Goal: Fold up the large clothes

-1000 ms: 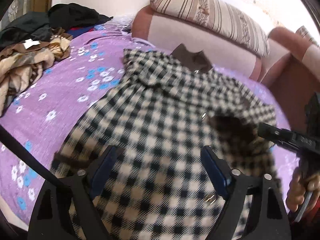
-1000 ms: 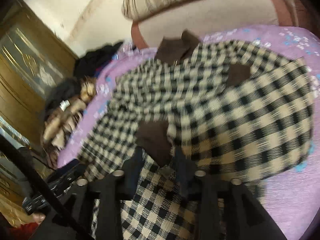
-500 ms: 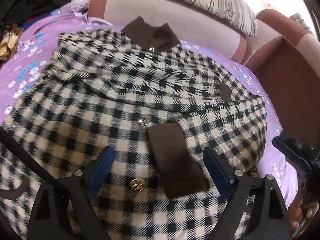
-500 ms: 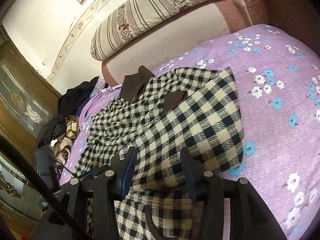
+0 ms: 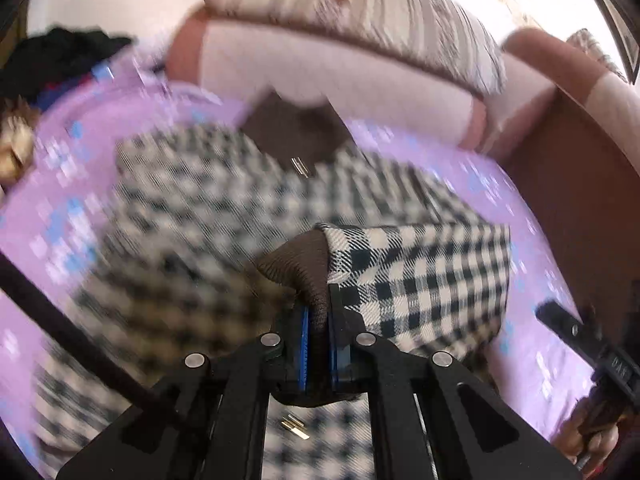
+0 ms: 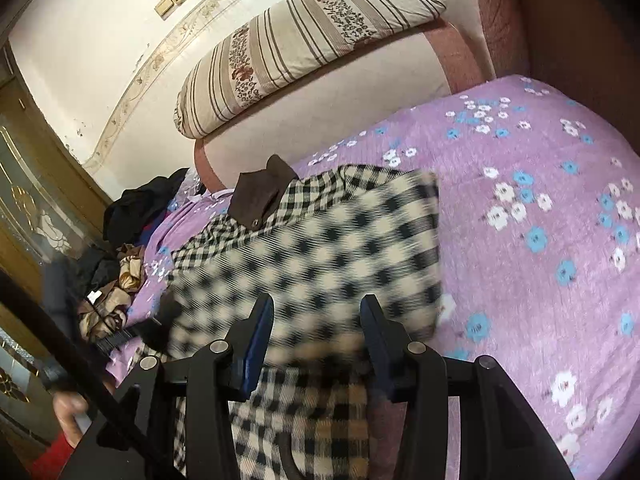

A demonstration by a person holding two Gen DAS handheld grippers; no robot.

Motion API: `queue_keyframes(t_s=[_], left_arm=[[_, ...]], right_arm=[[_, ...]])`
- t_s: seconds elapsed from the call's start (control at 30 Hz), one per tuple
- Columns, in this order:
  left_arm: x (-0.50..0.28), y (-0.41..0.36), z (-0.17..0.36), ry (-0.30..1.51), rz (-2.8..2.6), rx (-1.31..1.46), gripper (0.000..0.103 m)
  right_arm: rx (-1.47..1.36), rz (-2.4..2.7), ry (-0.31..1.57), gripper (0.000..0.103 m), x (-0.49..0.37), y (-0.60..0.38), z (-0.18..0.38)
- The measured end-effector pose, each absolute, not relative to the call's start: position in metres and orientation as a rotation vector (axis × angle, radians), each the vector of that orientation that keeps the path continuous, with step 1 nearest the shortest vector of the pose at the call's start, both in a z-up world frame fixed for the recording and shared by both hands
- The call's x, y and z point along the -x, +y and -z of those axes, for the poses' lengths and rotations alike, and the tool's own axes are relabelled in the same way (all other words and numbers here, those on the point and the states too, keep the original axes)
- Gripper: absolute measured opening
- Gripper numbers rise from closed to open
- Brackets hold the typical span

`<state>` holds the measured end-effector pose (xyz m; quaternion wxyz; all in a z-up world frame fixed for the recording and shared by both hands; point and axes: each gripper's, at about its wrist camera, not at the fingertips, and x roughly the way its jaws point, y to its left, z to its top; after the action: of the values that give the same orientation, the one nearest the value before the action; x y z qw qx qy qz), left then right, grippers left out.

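Now, in the left wrist view, the brown ribbed knit cuff [image 5: 308, 276] of the black-and-cream checked coat [image 5: 224, 208] is seen pinched between the closed fingers of the left gripper [image 5: 318, 320]; half a second earlier those fingers were spread wide above it. White lettering on the other tool is too blurred to be read. In the right wrist view, the right gripper [image 6: 316, 320] is held with fingers parted wider than before, nothing gripped, above the coat spread on the purple flowered bedspread [image 6: 540, 208].

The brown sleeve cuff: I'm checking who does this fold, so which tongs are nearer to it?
Left. The left tongs are shut on the brown sleeve cuff. The right tongs are open, over the checked sleeve away from the cuff.
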<state>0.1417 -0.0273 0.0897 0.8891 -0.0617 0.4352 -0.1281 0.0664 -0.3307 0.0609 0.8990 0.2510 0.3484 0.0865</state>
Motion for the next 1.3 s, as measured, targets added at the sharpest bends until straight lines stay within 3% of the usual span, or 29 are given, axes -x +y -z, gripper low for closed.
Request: queue_keyframes(t_s=[0.23,0.53,0.63,0.77,0.8,1.07,1.3], left_arm=[[-0.216,0.047,-0.110,0.831,0.034,0.030,0.007],[-0.282,0.095,-0.026,0.980,-0.067,-0.025,0.012],[-0.282,0.086,-0.014,0.954,-0.075,-0.069,0.021],[-0.292,0.099,-0.013,0.937,-0.114,-0.084,0.064],[-0.293,0.107,-0.014,0.944,-0.105,-0.060,0.068],[-0.261,0.145,-0.050,0.917,-0.128,0.087,0.068],[-0.232,0.090,-0.060,0.903,0.068,0.057,0.068]], right_arm=[[-0.480,-0.210,0.738,0.049,-0.122,-0.300,-0.065],[-0.336,-0.198,0.864,0.049,-0.215,-0.240,-0.027],[-0.271,-0.073,0.927,0.047,-0.238,-0.236,-0.008],[-0.221,0.020,0.935,0.045,-0.241,-0.244,0.005],[-0.207,0.027,0.933,0.045,-0.240,-0.246,0.005],[-0.247,-0.026,0.878,0.047,-0.201,-0.263,-0.030],[-0.526,-0.332,0.851,0.045,-0.197,-0.221,-0.043]])
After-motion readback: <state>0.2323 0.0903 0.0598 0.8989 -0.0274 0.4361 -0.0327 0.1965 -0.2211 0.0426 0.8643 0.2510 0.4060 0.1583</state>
